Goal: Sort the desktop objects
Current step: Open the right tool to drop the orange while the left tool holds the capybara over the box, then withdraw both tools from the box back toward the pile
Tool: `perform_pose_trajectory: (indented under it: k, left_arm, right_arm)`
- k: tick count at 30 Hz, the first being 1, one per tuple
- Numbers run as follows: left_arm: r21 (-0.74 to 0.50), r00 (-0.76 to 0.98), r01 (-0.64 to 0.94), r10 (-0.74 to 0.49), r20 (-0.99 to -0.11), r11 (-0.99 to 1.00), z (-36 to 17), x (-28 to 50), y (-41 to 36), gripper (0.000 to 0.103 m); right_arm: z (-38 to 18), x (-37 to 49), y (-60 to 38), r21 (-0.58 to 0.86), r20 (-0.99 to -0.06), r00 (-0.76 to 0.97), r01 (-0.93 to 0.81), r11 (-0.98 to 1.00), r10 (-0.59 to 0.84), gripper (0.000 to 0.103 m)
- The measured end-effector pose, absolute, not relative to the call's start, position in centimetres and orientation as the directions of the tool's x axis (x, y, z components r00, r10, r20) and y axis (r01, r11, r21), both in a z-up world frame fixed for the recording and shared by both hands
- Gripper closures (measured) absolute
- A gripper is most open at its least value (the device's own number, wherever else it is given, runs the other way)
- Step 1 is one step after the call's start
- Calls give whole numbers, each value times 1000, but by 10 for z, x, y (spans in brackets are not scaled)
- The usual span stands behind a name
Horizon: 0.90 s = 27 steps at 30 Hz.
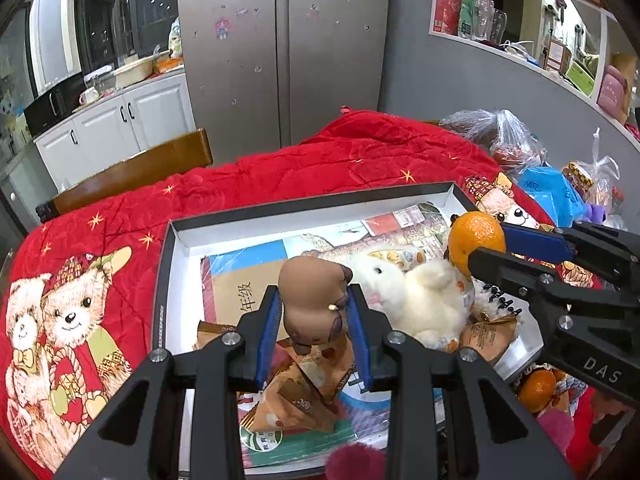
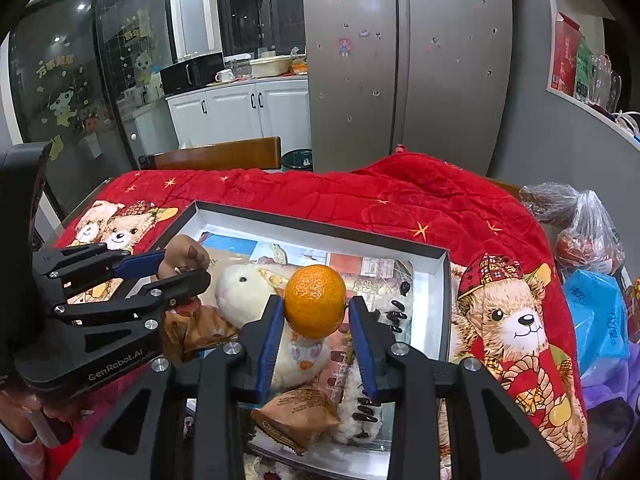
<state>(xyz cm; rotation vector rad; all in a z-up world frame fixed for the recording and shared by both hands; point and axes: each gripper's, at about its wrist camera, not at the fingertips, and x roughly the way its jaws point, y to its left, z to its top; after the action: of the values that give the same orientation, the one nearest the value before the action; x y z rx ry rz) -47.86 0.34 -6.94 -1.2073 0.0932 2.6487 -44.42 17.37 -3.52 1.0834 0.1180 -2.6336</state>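
My left gripper is shut on a brown toy figure and holds it above the shallow box. It also shows in the right wrist view with the figure. My right gripper is shut on an orange above the box's right part; in the left wrist view the right gripper holds the orange. A white plush animal lies in the box under both, also seen in the right wrist view.
The box holds booklets and brown snack packets. A red bear-print quilt covers the table. Plastic bags and a blue pack sit right. A second orange lies right of the box. A wooden chair stands behind.
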Motion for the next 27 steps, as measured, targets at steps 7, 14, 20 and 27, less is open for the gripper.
perform_pose_trajectory:
  k: [7,14,20,27]
  left_arm:
    - [18,-682,-219,140,-718,-976,-59,-473,5,14]
    - [14,-692,-190,124,-711,-982,-51,-472,-2,11]
    - [22,-681,-189,115,-723,-982,-55,-473,0,11]
    - [20,-681,-184,113,-724,-983,-55,-473,0,11]
  right_arm:
    - [-37,-448,179,106,-699,-655,301,-948,-286,58]
    - [-27,-442,179,98,-679,-679,293,-951,-279,44]
    - [-28,-444,179,104,-686,-670,294,-950,-283,44]
    - [-25,-441,177,88,-686,-672,303,-949,-278,44]
